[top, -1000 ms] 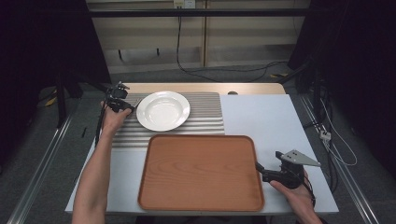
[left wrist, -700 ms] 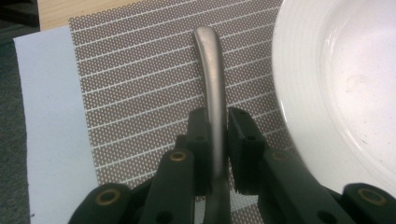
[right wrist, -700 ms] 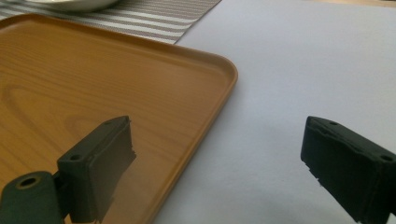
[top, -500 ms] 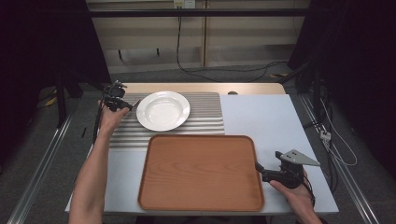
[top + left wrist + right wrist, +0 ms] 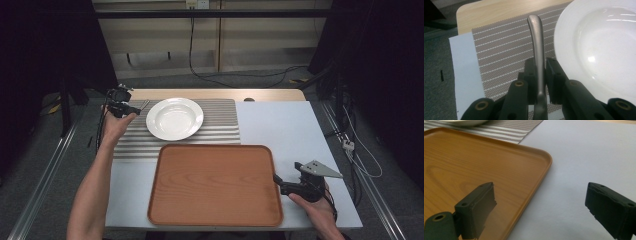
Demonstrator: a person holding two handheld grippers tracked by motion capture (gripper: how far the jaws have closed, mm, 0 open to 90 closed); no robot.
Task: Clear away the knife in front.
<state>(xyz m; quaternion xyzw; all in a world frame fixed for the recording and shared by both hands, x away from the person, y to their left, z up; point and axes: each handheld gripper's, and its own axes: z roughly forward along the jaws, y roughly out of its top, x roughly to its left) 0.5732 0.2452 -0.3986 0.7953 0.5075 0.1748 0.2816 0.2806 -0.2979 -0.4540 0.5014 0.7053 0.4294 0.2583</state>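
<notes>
A dark room surrounds our pale table [image 5: 290, 125], with cables trailing across the floor behind it and a strip of light wood along the far edge. On the table lies a striped grey placemat [image 5: 220, 131], and on that sits a white deep plate [image 5: 174, 118]. Nearer to us, just in front of the mat, rests a wooden tray [image 5: 215, 185] with rounded corners and a low rim.

Our left gripper [image 5: 131, 108] hangs at the mat's far left corner, just beside the plate. In the left gripper view its pads are pinching the handle of a metal utensil [image 5: 536, 50], squeezed from both sides, and the rounded end of the handle sticks out past the jaws over the mat, close to the plate's rim [image 5: 559, 37]. We cannot tell which sort of cutlery it is, since the working end is hidden.

Our right gripper [image 5: 276, 179] sits low at the tray's right edge, near its front corner. In the right gripper view its jaws stand wide apart with nothing between them, one over the tray's rim [image 5: 534, 192] and the other over bare table.
</notes>
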